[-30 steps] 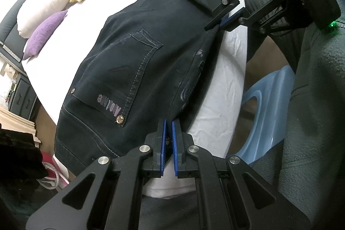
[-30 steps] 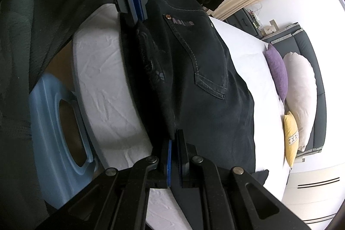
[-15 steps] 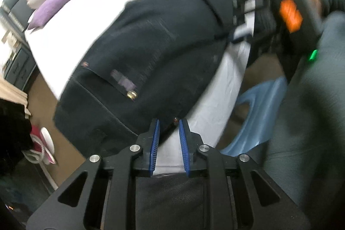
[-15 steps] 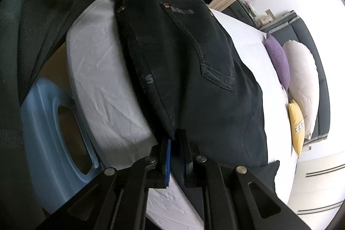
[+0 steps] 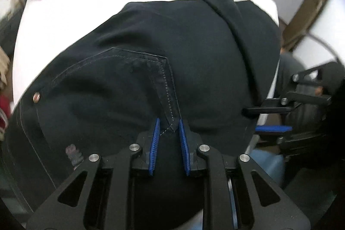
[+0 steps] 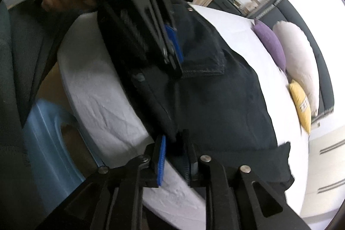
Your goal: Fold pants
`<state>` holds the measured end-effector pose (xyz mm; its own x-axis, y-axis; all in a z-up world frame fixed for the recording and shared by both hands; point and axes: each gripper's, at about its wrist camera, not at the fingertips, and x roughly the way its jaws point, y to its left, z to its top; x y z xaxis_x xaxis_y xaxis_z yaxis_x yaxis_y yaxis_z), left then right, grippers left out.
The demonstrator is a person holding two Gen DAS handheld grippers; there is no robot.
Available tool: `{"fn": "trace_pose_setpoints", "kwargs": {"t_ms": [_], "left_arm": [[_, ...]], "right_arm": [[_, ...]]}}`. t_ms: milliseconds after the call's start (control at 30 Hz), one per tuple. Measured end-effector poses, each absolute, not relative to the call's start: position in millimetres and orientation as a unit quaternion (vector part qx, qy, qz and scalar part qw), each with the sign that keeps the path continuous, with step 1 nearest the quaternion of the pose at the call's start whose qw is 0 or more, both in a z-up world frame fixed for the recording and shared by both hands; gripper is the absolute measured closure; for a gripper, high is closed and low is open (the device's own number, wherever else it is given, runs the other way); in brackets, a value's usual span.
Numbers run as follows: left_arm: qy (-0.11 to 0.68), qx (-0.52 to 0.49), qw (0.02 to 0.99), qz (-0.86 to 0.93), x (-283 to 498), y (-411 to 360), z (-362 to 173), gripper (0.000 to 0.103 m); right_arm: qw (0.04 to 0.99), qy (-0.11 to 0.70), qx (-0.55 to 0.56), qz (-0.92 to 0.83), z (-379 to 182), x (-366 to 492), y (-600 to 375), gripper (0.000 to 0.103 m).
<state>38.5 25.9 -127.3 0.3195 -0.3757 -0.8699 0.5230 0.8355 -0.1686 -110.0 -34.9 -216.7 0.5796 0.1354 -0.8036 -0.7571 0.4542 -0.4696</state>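
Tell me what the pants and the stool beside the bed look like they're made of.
Pants: dark, matte denim by the look, judging from the contrast-stitched pocket seams and metal rivet.
Stool: light blue, likely moulded plastic; smooth, slightly glossy, with a cut-out opening. Motion blur leaves both uncertain.

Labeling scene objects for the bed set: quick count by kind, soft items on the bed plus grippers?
Pants: 1
Pillows: 3, purple, white, yellow
Grippers: 2, left gripper, right gripper
Total: 6
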Motion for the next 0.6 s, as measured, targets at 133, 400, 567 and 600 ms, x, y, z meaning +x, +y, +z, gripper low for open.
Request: {"fn": "trace_pose_setpoints", "kwargs": {"t_ms": [133,400,567,600], "left_arm": [[0.509,0.033,0.814,-0.278,46,31,-101,0.084],[0.503,0.023,0.817,-0.283,98,-28,-102,0.084],[0.512,-0.013,0.818,-0.262,95,-23,-132,0.085],[0.516,-0.021,0.815,-0.262,96,-21,-126,0.085]], "right_arm": [[0.77,0.401,-0.394,0.301,-218,-105,-50,0.032],[0.818,0.425,-0.257,0.29,-169,-89,-87,0.034],[0.857,0.439,-0.132,0.234,-133,-46,-148,0.033],[0.865,0.437,-0.109,0.219,-126,-37,-162,0.033]]}}
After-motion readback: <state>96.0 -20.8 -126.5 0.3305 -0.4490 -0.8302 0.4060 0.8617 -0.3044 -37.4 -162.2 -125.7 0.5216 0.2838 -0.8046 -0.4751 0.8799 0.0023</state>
